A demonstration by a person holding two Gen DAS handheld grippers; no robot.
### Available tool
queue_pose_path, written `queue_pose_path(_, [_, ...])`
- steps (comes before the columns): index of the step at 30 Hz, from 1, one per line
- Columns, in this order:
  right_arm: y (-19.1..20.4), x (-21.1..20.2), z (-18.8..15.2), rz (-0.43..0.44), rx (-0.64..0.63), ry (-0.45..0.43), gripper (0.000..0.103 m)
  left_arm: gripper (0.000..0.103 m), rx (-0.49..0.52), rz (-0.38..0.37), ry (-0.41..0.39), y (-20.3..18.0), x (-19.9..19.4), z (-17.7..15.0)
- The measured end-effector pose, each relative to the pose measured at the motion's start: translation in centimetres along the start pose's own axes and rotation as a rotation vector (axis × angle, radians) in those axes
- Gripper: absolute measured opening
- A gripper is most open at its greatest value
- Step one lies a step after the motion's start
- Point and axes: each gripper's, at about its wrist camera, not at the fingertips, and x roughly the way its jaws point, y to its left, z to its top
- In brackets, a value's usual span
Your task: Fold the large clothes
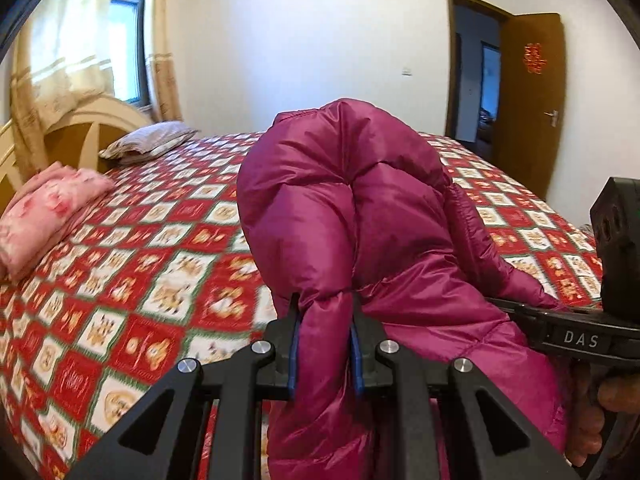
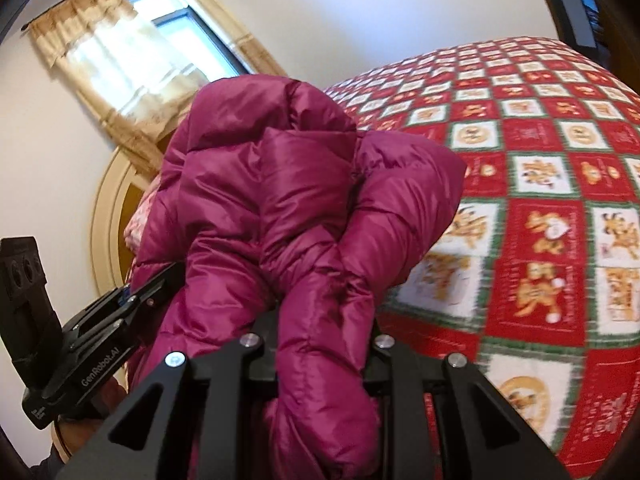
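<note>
A magenta puffer jacket (image 1: 340,200) hangs bunched above the bed, lifted by both grippers. In the left wrist view my left gripper (image 1: 325,306) is shut on a puffy fold of it, the blue pads pressing in from both sides. My right gripper (image 1: 504,306) reaches into the jacket from the right, a hand on its grip. In the right wrist view my right gripper (image 2: 326,320) is shut on another thick fold of the jacket (image 2: 280,184), which hides the fingertips. The left gripper (image 2: 168,276) bites the jacket's left side.
The bed (image 1: 132,280) carries a red, white and green checked spread (image 2: 540,220). A pink folded blanket (image 1: 48,208) and a grey pillow (image 1: 148,142) lie by the headboard (image 1: 80,124). Curtains (image 1: 60,60) cover a window. An open wooden door (image 1: 532,108) is beyond the bed.
</note>
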Motion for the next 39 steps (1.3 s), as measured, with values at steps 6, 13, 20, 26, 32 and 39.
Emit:
queue_pose_path(6, [-1.2,0.9,-0.8,-0.022,-0.028,0.049,0.025,0.02,-0.055,0.024,0.036,2.2,1.1,-2.0])
queue_pose_path(13, [-1.7,3.0,-1.7,-0.077,-0.053,0.095,0.025,0.021,-0.086,0.038,0.08,3.0,2.9,-3.9])
queue_pose_path(20, [-1.7,3.6,-2.2,-0.102,-0.058,0.111,0.028,0.038,-0.107,0.073,0.116,3.8,4.1,-5.1])
queue_pose_path(26, [-2.1,3.9,-2.6,-0.109,-0.027,0.113,0.037,0.056,-0.101,0.124,0.129,3.7,4.6,-5.5])
queue_pose_path(32, [-2.2,4.1,-3.1,-0.143,-0.034,0.095,0.046,0.075,-0.162,0.154,0.141,4.9,5.0,-6.0])
queue_pose_path(39, [-1.8,4.5,-3.4,-0.181,-0.067,0.082,0.05,0.077,-0.185,0.148,0.142,5.4,5.3,-6.4])
